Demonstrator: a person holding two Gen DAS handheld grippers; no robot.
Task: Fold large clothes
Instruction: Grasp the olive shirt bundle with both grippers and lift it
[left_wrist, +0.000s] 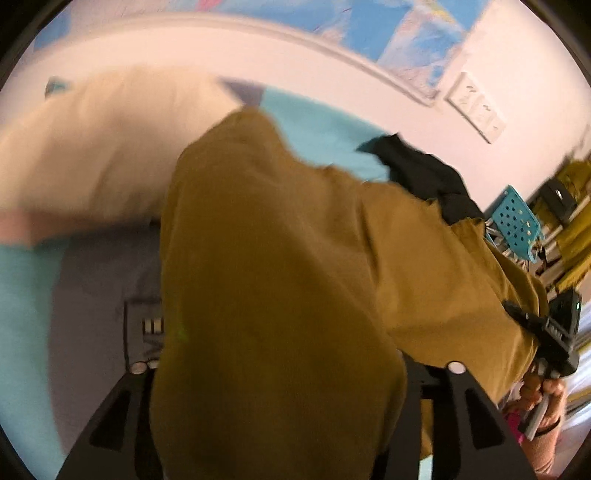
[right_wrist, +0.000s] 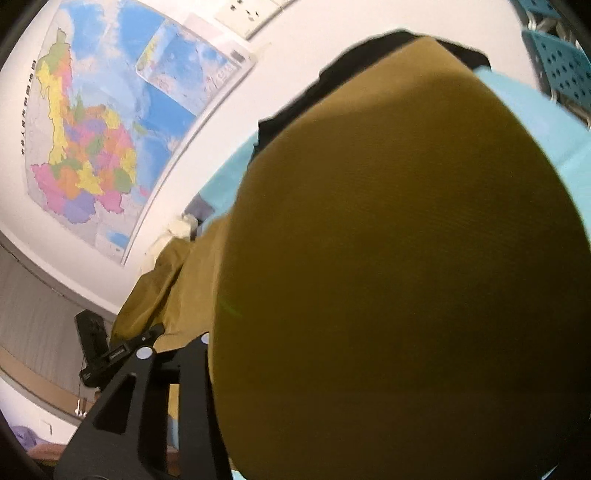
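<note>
A large mustard-brown garment (left_wrist: 280, 266) hangs lifted between both grippers and fills most of each view (right_wrist: 399, 266). My left gripper (left_wrist: 291, 373) is shut on one end of it; the cloth drapes over the fingers and hides the tips. My right gripper (right_wrist: 236, 354) is shut on the other end, its tips also buried in cloth. The right gripper and the hand holding it show in the left wrist view (left_wrist: 546, 343) at the far right. The left gripper shows at the lower left of the right wrist view (right_wrist: 110, 354).
A light blue surface (left_wrist: 317, 129) lies below with a cream garment (left_wrist: 96, 147), a grey printed garment (left_wrist: 99, 295) and a black garment (left_wrist: 424, 170). A blue perforated basket (left_wrist: 517, 218) stands at the right. A wall map (right_wrist: 110, 122) and sockets (right_wrist: 247, 14) are behind.
</note>
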